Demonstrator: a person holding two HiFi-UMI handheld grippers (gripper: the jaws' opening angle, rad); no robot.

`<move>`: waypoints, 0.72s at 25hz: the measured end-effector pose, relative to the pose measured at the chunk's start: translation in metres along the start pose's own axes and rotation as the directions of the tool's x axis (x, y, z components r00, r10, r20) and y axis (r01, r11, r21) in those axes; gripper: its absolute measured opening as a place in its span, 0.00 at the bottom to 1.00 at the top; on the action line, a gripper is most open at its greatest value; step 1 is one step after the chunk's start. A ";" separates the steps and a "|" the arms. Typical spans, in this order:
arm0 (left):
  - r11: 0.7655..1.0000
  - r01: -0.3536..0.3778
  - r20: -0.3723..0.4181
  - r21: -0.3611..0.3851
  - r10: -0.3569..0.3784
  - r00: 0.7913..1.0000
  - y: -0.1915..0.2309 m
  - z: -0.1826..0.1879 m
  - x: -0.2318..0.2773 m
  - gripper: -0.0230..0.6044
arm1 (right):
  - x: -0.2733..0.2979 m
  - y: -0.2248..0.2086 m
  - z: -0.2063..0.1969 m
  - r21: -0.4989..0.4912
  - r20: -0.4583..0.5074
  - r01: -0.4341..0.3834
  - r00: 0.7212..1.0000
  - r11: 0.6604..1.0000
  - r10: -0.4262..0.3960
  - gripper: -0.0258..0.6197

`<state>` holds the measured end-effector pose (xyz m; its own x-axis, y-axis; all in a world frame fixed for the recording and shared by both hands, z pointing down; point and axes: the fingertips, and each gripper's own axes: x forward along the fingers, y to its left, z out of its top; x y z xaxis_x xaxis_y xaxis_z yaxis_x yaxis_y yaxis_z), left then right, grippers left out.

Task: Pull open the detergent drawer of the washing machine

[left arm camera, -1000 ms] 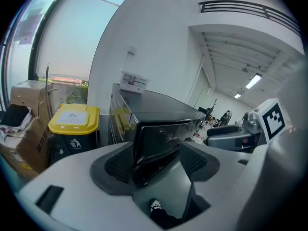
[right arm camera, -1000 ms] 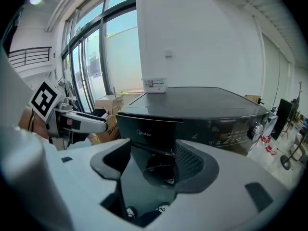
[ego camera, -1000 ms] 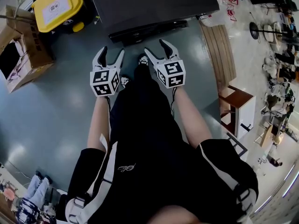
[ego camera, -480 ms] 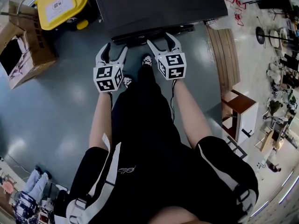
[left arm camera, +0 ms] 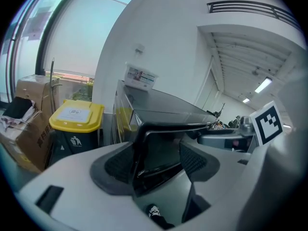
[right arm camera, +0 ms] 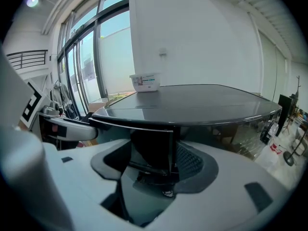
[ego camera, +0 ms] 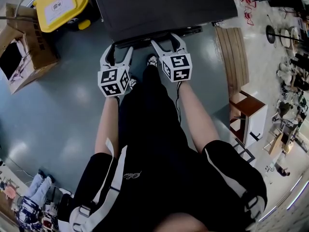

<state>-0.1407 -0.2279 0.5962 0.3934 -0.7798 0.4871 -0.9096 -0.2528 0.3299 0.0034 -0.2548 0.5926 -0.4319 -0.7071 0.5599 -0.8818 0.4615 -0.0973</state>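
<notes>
Bin (left arm camera: 65,150) front: litter sign, prob.; txt unreadable.

Bare left forearm (ego camera: 107,124) and right forearm (ego camera: 195,120) reach forward, side by side. On left gripper (ego camera: 118,53), jaws wide apart, pads pressing nothing. On right gripper (ego camera: 165,41), jaws wide, just closed slightly; washing machine (ego camera: 164,6) edge at tips, perhaps just between pads, ungripped.
</notes>
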 end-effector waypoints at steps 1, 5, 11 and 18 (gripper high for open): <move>1.000 -0.007 0.001 0.002 0.007 1.000 -0.001 0.000 0.000 0.53 | -0.001 -0.001 0.000 0.002 0.005 0.002 1.000 1.000 -0.002 0.50; 0.999 -0.033 0.010 -0.010 0.033 0.999 -0.004 0.001 0.001 0.53 | 0.000 -0.002 0.001 0.008 0.006 0.002 1.000 1.000 -0.002 0.50; 0.999 -0.052 0.005 -0.011 0.052 0.999 -0.007 -0.005 0.007 0.53 | 0.001 -0.005 0.000 -0.004 -0.002 -0.012 1.000 1.000 0.012 0.48; 0.994 -0.099 0.018 -0.041 0.099 0.995 -0.004 -0.006 0.007 0.53 | 0.000 -0.002 0.000 0.011 -0.004 -0.020 1.000 1.000 0.020 0.47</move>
<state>-0.1332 -0.2291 0.6033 0.2985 -0.8112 0.5029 -0.9376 -0.1509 0.3131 0.0049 -0.2559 0.5931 -0.4487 -0.6955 0.5611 -0.8750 0.4696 -0.1176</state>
